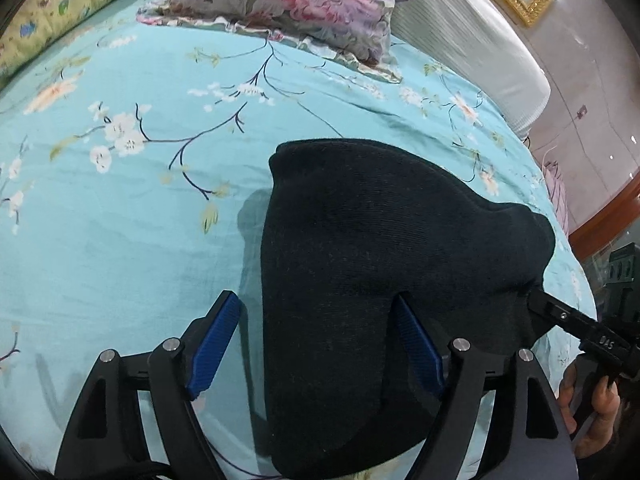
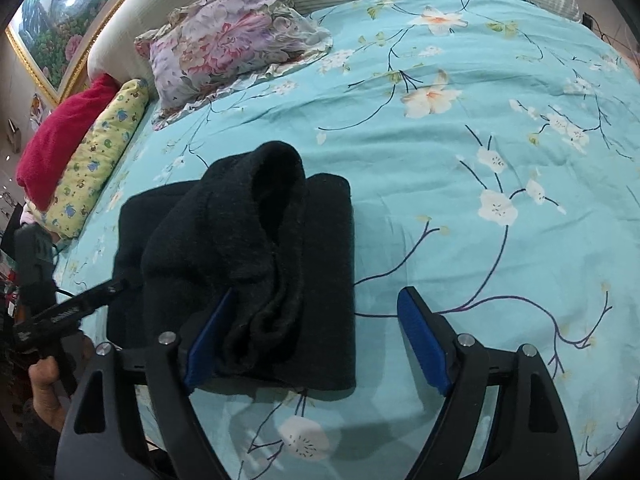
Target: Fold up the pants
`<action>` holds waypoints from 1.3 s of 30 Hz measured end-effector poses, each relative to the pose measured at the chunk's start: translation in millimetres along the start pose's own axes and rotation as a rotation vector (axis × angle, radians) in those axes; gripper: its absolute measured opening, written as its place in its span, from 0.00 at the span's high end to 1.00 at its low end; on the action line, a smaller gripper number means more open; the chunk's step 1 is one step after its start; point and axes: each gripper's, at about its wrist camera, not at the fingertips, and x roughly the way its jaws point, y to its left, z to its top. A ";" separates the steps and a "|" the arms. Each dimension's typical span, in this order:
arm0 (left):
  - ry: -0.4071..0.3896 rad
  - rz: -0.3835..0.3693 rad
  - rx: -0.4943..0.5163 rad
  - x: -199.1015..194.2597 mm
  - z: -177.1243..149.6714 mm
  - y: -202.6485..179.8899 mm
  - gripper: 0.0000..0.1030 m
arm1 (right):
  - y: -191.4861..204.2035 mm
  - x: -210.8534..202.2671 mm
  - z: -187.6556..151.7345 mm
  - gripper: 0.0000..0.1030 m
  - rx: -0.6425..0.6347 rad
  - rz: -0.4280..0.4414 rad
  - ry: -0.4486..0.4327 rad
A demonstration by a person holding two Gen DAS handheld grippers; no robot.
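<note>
Black pants (image 1: 360,272) lie folded into a thick bundle on the turquoise flowered bedsheet (image 1: 120,240). In the right wrist view the pants (image 2: 320,280) show a flat lower layer with a raised, looped fold on top. My left gripper (image 1: 316,344) is open, jaws wide, with the bundle between and over its right pad. My right gripper (image 2: 316,340) is open; the bundle's near edge rests against its left blue pad (image 2: 208,336). The other gripper's finger touches the bundle's side in each view.
A purple-pink floral pillow (image 2: 224,52) lies at the head of the bed. A yellow patterned bolster (image 2: 100,160) and a red cushion (image 2: 60,140) lie along the left edge. A white padded headboard (image 1: 480,52) and a gilt-framed picture (image 2: 60,28) stand behind.
</note>
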 end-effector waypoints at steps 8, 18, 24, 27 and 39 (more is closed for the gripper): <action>0.037 -0.060 0.002 0.0 4.7 0.6 0.22 | 0.7 12.1 5.4 0.20 0.023 0.097 0.047; 0.052 -0.129 -0.025 15.5 10.1 -4.7 0.30 | -15.6 23.8 6.4 0.24 0.100 0.248 0.042; 0.017 -0.179 -0.041 7.4 5.8 -0.7 0.50 | -18.1 24.4 2.4 0.39 0.119 0.285 0.039; -0.002 -0.188 -0.028 1.4 4.4 -4.3 0.61 | -15.2 21.5 1.4 0.47 0.111 0.285 0.034; -0.094 -0.164 0.052 -49.0 2.5 -24.7 0.70 | 12.0 -12.4 5.1 0.54 0.048 0.287 -0.018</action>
